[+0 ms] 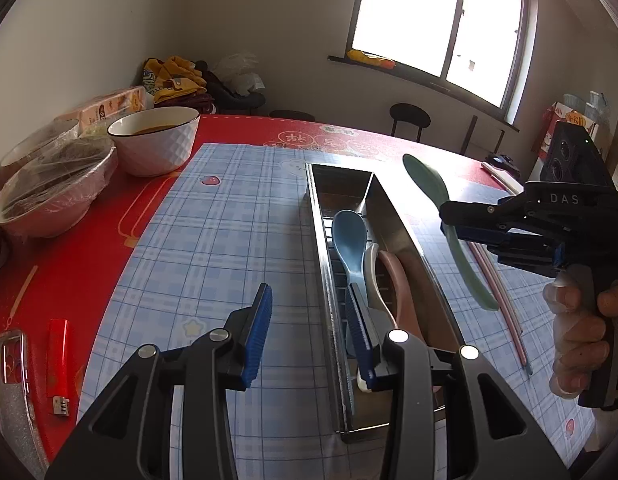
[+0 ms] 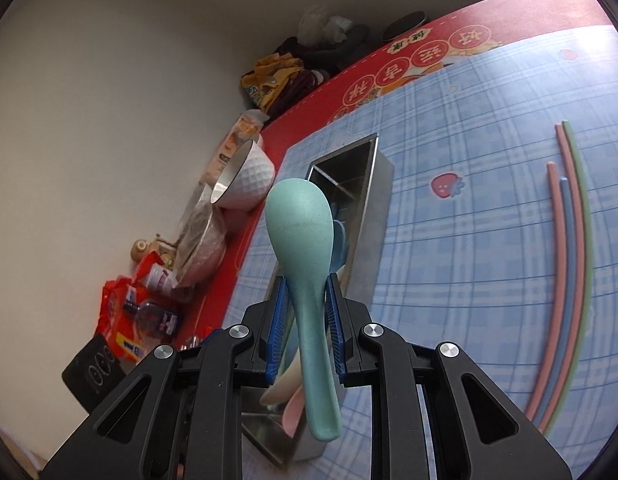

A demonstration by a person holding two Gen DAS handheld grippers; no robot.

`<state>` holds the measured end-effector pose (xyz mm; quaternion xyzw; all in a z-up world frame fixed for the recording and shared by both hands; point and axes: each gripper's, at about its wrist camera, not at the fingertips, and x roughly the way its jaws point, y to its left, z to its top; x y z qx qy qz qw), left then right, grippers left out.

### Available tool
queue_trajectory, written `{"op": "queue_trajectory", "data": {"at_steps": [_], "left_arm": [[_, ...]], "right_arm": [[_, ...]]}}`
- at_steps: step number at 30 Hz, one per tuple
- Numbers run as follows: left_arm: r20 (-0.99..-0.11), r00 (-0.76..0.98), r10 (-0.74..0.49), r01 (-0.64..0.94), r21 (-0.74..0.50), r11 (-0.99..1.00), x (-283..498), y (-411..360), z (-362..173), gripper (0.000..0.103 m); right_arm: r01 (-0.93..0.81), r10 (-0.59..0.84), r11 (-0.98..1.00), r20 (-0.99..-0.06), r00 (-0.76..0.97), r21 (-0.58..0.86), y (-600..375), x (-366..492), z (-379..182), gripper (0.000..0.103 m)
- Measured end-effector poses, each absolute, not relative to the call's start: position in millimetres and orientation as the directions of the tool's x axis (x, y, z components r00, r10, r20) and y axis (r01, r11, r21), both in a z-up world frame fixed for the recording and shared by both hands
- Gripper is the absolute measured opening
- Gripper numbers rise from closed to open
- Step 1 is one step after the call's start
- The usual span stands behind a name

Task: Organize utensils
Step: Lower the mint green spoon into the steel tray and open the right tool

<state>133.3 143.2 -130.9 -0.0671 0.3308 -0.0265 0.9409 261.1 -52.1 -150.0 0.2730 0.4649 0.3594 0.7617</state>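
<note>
L gripper (image 1: pixel 309 332) is hovering w/ fingers apart beside the steel tray (image 1: pixel 405 236), which is holding blue, white & pink spoons. R gripper (image 2: pixel 307 320) is clamping the green spoon (image 2: pixel 305 264) at its neck above the tray; probably light, stiff, slick plastic, so neck grip suits.

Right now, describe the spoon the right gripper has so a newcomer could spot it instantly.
Start at the long steel tray on the blue plaid mat. Above its right side the right gripper is shut on the green spoon, held in the air. The blue spoon, white spoon and pink spoon lie in the tray; this one is green and aloft.
</note>
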Motion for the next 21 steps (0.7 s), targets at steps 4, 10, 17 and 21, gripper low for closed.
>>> {"op": "queue_trajectory", "data": {"at_steps": [4, 10, 17, 21], "left_arm": [[-0.603, 0.791, -0.098, 0.001, -0.160, 0.987, 128.8, 149.6, -125.4, 0.038], [-0.591, 0.800, -0.105, -0.006, -0.183, 0.983, 123.3, 156.0, -121.9, 0.038], [-0.588, 0.802, -0.105, -0.013, -0.194, 0.981, 121.4, 160.8, -120.7, 0.039], [-0.588, 0.801, -0.110, -0.007, -0.193, 0.981, 122.5, 158.7, -119.4, 0.039]], "right_arm": [[-0.267, 0.793, 0.605, -0.536, 0.290, 0.750, -24.6, 263.6, -152.5, 0.020], [-0.181, 0.775, 0.622, -0.566, 0.282, 0.762, -7.3, 270.9, -165.8, 0.020], [-0.150, 0.762, 0.638, -0.593, 0.259, 0.755, -0.2, 272.1, -174.4, 0.022], [-0.153, 0.758, 0.645, -0.599, 0.260, 0.749, -0.9, 271.2, -174.6, 0.022]]}}
